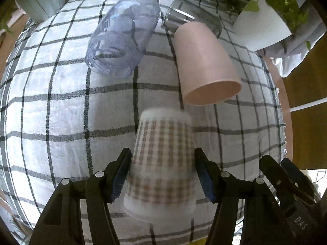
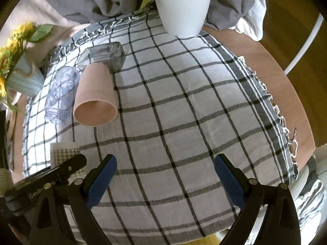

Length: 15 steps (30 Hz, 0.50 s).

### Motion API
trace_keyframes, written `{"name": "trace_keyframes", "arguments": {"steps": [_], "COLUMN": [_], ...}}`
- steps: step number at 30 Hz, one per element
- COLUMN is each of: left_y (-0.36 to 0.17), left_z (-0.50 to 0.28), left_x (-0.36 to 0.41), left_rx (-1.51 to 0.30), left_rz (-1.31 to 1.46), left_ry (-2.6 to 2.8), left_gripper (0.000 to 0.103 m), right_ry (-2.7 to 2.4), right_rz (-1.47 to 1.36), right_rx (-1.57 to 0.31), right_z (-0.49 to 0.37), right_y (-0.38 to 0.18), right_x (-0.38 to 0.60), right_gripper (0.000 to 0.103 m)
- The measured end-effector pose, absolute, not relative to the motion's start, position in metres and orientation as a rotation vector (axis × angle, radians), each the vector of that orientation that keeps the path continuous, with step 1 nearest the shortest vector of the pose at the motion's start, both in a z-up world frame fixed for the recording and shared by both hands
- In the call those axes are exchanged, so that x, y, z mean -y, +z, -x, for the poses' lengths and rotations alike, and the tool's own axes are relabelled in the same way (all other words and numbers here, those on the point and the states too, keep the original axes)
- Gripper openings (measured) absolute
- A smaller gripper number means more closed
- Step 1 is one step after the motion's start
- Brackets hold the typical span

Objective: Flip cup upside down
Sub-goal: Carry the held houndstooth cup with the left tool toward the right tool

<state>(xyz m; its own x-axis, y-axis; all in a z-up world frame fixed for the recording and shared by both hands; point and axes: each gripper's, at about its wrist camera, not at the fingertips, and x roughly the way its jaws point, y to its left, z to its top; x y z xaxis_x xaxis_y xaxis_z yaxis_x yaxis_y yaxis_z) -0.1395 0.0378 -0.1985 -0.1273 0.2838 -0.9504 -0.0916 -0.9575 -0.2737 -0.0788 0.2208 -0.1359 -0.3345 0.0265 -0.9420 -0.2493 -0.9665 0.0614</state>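
A checked paper cup (image 1: pixel 161 163) stands upside down on the checked cloth (image 1: pixel 51 112), base up and wide rim down, blurred by motion. My left gripper (image 1: pixel 162 159) has a finger on each side of it; the left finger touches the cup, the right finger stands a little apart. The cup also shows at the left edge of the right wrist view (image 2: pixel 65 153), behind the left gripper's body. My right gripper (image 2: pixel 165 163) is open and empty above the cloth (image 2: pixel 184 112).
A pink cup (image 1: pixel 206 65) (image 2: pixel 95 96), a clear bluish plastic cup (image 1: pixel 122 36) (image 2: pixel 61 94) and a clear glass (image 1: pixel 190 18) (image 2: pixel 104 56) lie on their sides behind. A white plant pot (image 2: pixel 183 6) (image 1: pixel 263 26) stands at the cloth's far edge. A sunflower vase (image 2: pixel 22 77) stands left.
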Motion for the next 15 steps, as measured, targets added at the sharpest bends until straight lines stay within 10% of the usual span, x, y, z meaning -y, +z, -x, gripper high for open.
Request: {"name": "trace_keyframes", "arguments": {"steps": [15], "left_y": [-0.15], "left_z": [0.128], "left_x": [-0.028], "left_rx": [0.082], "left_rz": [1.722], "left_ry": [2.363], "left_gripper": [0.092], "right_ry": [2.448], "right_rz": [1.632], "right_rx": [-0.239], "right_z": [0.075], "right_y": [-0.112], "right_x": [-0.215], "right_gripper": [0.097]}}
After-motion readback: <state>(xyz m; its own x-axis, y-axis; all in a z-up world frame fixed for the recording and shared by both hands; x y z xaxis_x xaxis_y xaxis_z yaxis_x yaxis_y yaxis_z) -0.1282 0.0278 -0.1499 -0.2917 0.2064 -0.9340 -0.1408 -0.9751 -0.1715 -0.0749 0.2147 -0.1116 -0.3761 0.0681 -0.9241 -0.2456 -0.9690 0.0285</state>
